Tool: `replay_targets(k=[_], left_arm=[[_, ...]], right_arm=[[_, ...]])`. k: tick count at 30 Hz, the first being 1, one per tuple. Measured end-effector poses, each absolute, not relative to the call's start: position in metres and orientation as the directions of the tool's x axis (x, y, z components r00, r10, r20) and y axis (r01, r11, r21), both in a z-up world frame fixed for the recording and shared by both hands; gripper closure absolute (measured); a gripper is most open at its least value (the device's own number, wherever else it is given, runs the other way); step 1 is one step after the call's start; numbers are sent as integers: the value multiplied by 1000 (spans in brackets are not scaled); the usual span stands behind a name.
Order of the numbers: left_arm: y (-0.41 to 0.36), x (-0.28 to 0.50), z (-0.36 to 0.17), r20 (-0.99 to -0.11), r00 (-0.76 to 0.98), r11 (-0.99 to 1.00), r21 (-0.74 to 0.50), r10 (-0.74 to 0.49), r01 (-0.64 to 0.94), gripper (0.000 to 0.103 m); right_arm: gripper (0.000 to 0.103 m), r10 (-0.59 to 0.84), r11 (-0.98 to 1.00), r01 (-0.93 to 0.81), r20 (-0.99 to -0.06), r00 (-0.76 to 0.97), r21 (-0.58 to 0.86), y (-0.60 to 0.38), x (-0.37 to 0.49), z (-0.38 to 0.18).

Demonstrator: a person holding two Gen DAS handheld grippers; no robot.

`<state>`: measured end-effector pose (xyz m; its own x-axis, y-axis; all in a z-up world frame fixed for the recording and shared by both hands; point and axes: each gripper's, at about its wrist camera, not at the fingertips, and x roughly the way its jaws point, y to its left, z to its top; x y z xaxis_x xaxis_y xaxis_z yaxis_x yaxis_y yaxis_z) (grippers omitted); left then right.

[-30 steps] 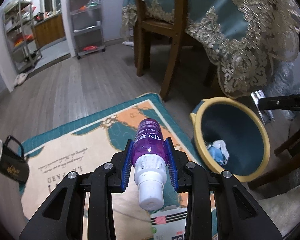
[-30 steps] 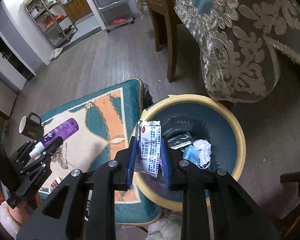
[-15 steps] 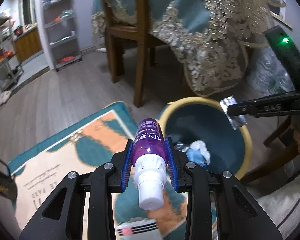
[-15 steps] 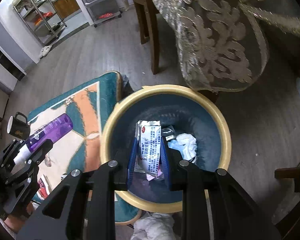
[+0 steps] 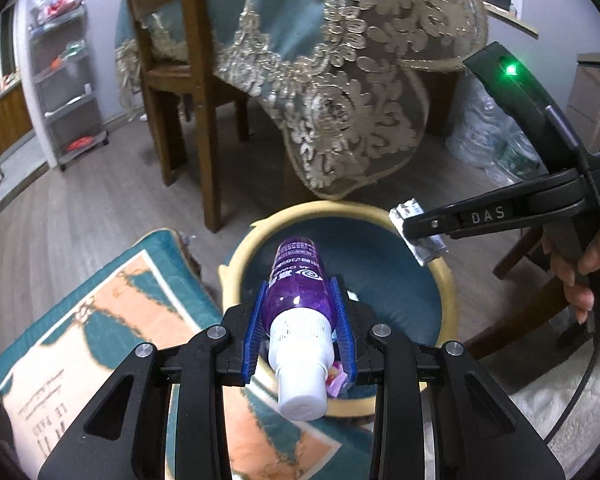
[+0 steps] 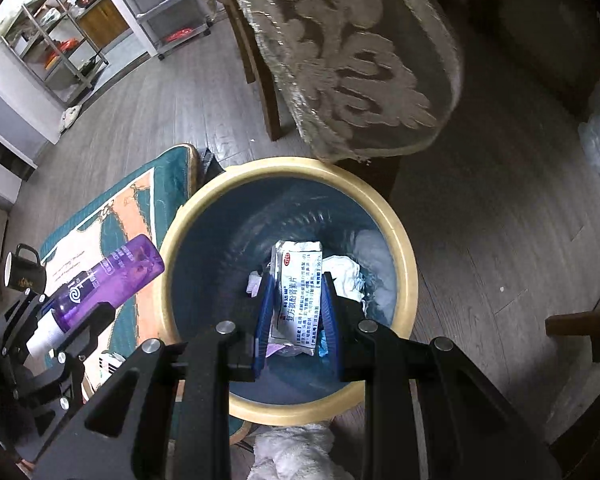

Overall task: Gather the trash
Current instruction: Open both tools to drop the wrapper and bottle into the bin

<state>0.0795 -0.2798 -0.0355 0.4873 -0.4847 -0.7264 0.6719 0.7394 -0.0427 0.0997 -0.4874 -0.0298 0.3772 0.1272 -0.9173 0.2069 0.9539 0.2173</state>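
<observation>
My left gripper (image 5: 299,300) is shut on a purple bottle (image 5: 296,280) with a white cap, held over the near rim of the blue bin with the yellow rim (image 5: 446,276). From the right wrist view the same bottle (image 6: 100,276) sits at the bin's left edge. My right gripper (image 6: 298,292) is shut on a flat silver medicine sachet (image 6: 298,280), pointing down into the bin (image 6: 404,248). In the left wrist view that sachet (image 5: 416,232) hangs over the bin's far right rim. Crumpled white and blue trash (image 6: 352,276) lies at the bottom.
A patterned teal and orange mat (image 5: 100,320) lies left of the bin. A black mug (image 6: 22,272) stands on it. A lace-edged tablecloth (image 5: 340,100) and wooden chair legs (image 5: 208,152) stand just behind the bin. White fluffy cloth (image 6: 296,452) lies at its near side.
Both grippers have moved over the bin. The bottle went from above the mat to above the bin's near rim. The sachet now hangs lower inside the bin's opening.
</observation>
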Motion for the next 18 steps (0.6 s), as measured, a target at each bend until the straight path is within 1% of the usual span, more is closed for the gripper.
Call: replay_targets(k=[1,3,5,13,14,15,16,17,18], left_arm=[[-281,79,-36,-725,487,738,-43,-487,674,69],[-281,80,-36,-721,493,738,-40,-488,673,64],[-281,81,-36,-719,498,741,-35,-484,670,52],[-269,85,-36,-725,508,761,-34,-465,648,52],[-266,86,-36,-727,509,764,-34,-462,645,52],[-264,86,-36,-728,510,766,-32,-458,642,52],[-262,86,-36,-729,512,768,-30,-455,640,52],[-260,87,-36,-729,515,771,-28,-451,637,51],[-258,86,-35,-729,517,773,-26,-448,634,51]], right_arm=[[80,131,952,210,-917,377,222,-488,101,-31],[80,133,951,213,-917,377,226,-489,101,-32],[80,135,949,217,-916,378,229,-491,102,-32],[79,133,946,225,-914,384,233,-489,105,-31],[75,132,946,224,-913,386,232,-488,106,-29],[67,133,946,225,-911,390,235,-487,106,-28],[62,132,945,227,-909,395,236,-487,106,-27],[59,130,944,229,-906,402,237,-486,106,-25],[59,131,943,230,-904,407,240,-485,106,-24]])
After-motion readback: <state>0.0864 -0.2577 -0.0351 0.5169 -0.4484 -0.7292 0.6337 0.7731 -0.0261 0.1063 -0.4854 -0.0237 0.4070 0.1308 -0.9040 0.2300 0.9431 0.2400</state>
